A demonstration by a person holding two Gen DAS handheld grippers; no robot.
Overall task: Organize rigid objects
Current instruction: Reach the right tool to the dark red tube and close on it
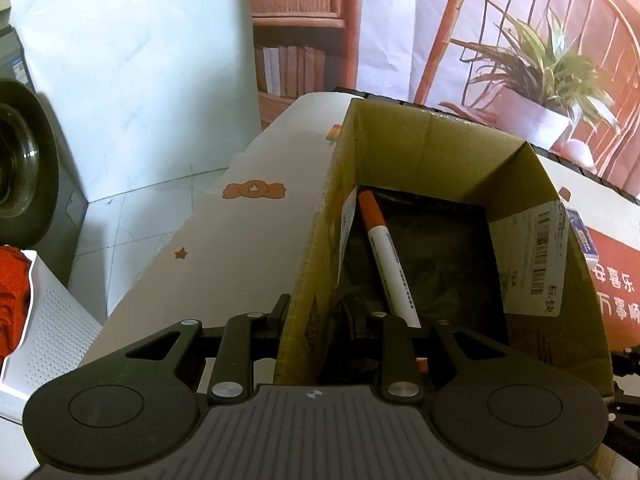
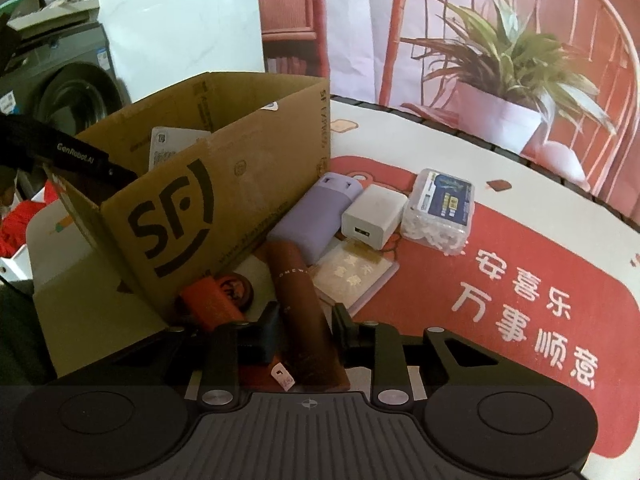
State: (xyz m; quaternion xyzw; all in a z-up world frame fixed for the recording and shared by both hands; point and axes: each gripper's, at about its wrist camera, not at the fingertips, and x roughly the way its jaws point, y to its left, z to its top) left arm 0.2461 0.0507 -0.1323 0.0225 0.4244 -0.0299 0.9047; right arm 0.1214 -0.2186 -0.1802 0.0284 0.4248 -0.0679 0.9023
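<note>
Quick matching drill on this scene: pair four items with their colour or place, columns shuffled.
Things:
1. marker
2. charger
3. power bank
4. tube

Descriptions:
A. lilac, beside the box
B. brown, between the right gripper fingers
C. inside the box
D. white, beside the clear tub

Pairs: 1-C, 2-D, 3-A, 4-B

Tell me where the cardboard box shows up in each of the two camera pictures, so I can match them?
Left wrist view: the cardboard box fills the centre and right, seen from above, open, a marker inside.
Right wrist view: the cardboard box stands at centre left, seen from outside, its printed side facing us.
Shared landmark: the potted-plant backdrop, at upper right in both.
</note>
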